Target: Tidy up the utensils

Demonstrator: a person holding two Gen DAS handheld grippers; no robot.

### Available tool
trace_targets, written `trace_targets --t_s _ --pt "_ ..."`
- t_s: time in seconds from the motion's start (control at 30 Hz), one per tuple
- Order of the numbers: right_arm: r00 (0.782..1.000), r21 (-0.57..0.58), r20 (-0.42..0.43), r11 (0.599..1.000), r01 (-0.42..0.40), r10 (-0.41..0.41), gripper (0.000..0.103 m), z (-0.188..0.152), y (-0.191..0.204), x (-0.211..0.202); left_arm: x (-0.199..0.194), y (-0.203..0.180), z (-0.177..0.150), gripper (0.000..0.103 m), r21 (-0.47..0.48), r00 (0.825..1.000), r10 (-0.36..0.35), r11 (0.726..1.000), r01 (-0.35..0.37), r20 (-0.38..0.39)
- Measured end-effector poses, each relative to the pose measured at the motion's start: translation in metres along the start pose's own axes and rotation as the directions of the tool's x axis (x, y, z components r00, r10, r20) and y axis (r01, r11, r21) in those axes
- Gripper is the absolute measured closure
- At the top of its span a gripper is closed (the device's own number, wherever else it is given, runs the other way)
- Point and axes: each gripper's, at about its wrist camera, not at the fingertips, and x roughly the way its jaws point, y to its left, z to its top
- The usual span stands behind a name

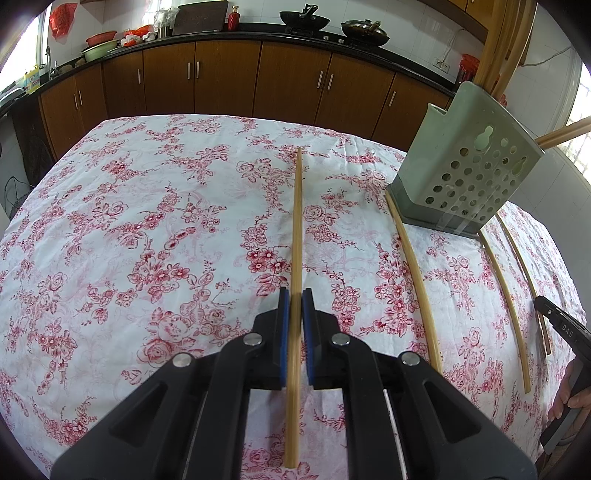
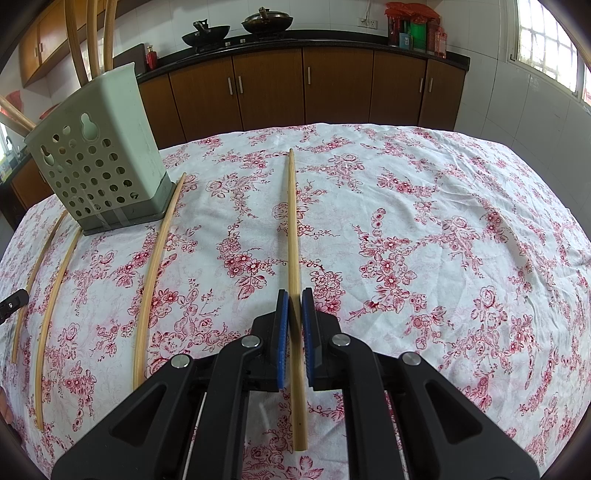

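Note:
In the left wrist view my left gripper (image 1: 295, 295) is shut on a bamboo chopstick (image 1: 297, 221) that points away over the floral tablecloth (image 1: 147, 221). My right gripper (image 2: 294, 295) is likewise shut on another chopstick (image 2: 292, 221). A pale green perforated holder (image 1: 465, 166) (image 2: 99, 158) stands between the two, with several chopsticks (image 1: 498, 44) upright in it. Two loose chopsticks (image 2: 155, 273) (image 2: 55, 302) lie on the cloth by the holder's base. The right gripper's tip (image 1: 554, 317) shows at the far right edge of the left view.
Brown cabinets (image 2: 332, 85) and a dark counter with two woks (image 2: 266, 20) run behind the table. The cloth drops off at the table's far edge. A hand (image 1: 569, 398) grips the right tool's handle. Windows (image 2: 546, 44) are at the right.

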Motion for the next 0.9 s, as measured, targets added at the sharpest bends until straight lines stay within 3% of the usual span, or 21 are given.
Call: trace_targets --t_s 0.9 --pt "0.999 -0.029 0.024 0.999 0.030 -0.030 0.095 -0.004 0.003 -0.016 -0.022 -0.015 -0.013 0.095 0.124 0.998 0.065 0.990 -0.066 0.013"
